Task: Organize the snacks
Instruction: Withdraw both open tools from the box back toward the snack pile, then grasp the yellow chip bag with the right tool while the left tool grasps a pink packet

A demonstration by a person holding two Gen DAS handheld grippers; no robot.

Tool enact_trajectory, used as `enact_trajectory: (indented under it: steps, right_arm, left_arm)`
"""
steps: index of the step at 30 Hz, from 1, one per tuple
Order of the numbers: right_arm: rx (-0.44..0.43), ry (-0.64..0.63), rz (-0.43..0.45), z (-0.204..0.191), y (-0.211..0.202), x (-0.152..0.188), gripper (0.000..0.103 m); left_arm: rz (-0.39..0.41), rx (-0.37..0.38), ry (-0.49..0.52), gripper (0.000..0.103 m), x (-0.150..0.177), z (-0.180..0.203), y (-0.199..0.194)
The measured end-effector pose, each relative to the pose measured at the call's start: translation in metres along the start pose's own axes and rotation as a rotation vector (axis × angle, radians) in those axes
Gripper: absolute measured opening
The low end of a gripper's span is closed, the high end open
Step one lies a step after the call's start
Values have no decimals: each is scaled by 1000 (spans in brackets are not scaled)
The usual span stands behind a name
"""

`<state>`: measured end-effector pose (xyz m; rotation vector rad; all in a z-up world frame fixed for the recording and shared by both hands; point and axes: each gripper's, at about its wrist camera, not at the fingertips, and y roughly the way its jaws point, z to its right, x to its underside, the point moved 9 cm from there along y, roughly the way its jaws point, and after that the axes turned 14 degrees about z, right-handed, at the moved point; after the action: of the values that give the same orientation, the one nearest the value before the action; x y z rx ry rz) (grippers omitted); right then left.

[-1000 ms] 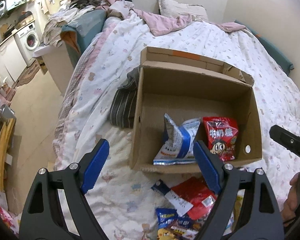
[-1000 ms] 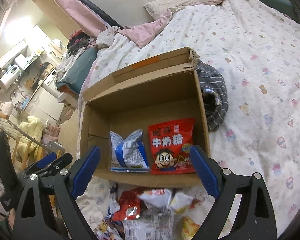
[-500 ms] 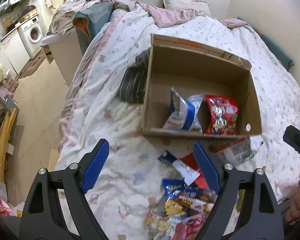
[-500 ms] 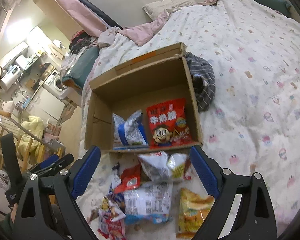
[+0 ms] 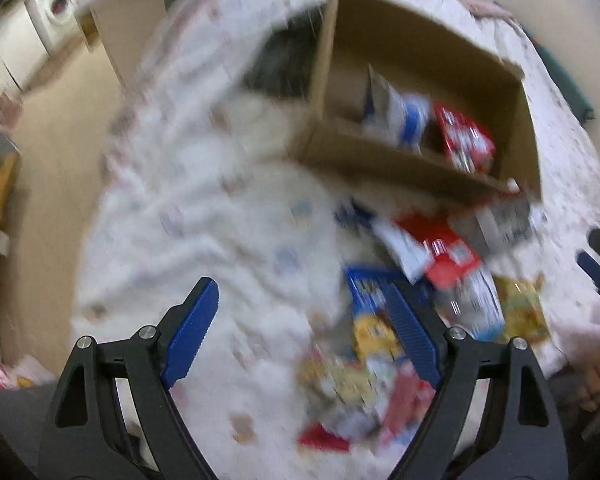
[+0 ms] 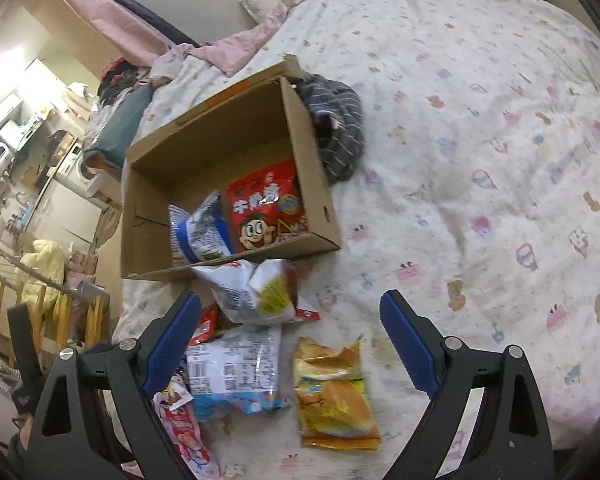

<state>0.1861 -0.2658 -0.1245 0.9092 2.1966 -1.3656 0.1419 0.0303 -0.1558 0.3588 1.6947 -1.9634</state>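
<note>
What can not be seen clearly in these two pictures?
- Left wrist view: motion blur smears the loose snacks; their labels are unreadable.
- Right wrist view: the left finger covers part of the red packet.
- Right wrist view: the box wall hides part of the striped cloth.
- Both views: the lower edge cuts off the pile.

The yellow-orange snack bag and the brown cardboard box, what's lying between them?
In the right wrist view, a crumpled white bag with a yellow-green label lies between the yellow-orange snack bag and the brown cardboard box.
</note>
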Motion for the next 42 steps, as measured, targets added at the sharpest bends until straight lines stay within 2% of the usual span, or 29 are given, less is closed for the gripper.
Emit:
enact_trajectory:
  steps: [1,3,5,8,11,13,14,15,19,21,22,24,27,29,33,36,40,41,42]
  right_arm:
    - [3,1,0,1,0,0,93]
    - [9,0,-3,4,1,1,93]
    - [11,-4,-8,4,2,2,93]
    - [12,-10,-16,2,5,4,93]
    - [11,-15,-22,0,7,5,93]
    - [7,-15,-23,-1,7,5,93]
    - [6,-15,-22,-2,7,4,93]
    - [4,-16,-20,-3,7,4,93]
    - [-4,-15,-9,-6,3,2,93]
    - [-3,-18,-9,-5,2,3,93]
    - [0,-18,-13,-4,2,3,93]
    - [13,-13,-33,1,3,6,93]
    - [22,19,-107,11,8,19,93]
    - [24,29,-164,15,11,30,93]
    - [44,7,-281,17,18,59,93]
    - [81,-77,-335,15,23,77,93]
    - [82,-168,-402,6,33,97,92]
    - [91,-181,-412,6,35,100,89]
    - [99,-194,-421,7,37,103,81]
  left_arm:
    - [-46,30,-25,84,10,2,2]
    - [-78,71,-49,84,22,10,-2]
    - [-62,102,-28,84,26,21,-11]
    - [-55,103,78,84,35,39,-23]
    - [-115,51,209,84,58,50,-20]
    - [-131,23,234,83,65,47,-13]
    - [-132,7,229,80,65,44,-8]
    - [-137,1,216,72,65,41,-4]
    - [-151,12,166,57,61,33,-1]
    - [-153,3,155,37,60,27,3]
    - [-158,-1,141,34,60,24,6]
    - [-167,4,121,21,60,21,9]
    - [-169,-19,123,10,59,15,14]
    - [-175,-17,109,9,59,14,14]
    - [-133,-28,128,9,51,16,6]
    - [-106,-40,138,9,46,17,1]
    - [-82,-74,147,9,39,12,-2]
    - [-77,-77,152,9,38,13,-3]
    - [-75,-77,153,9,37,14,-2]
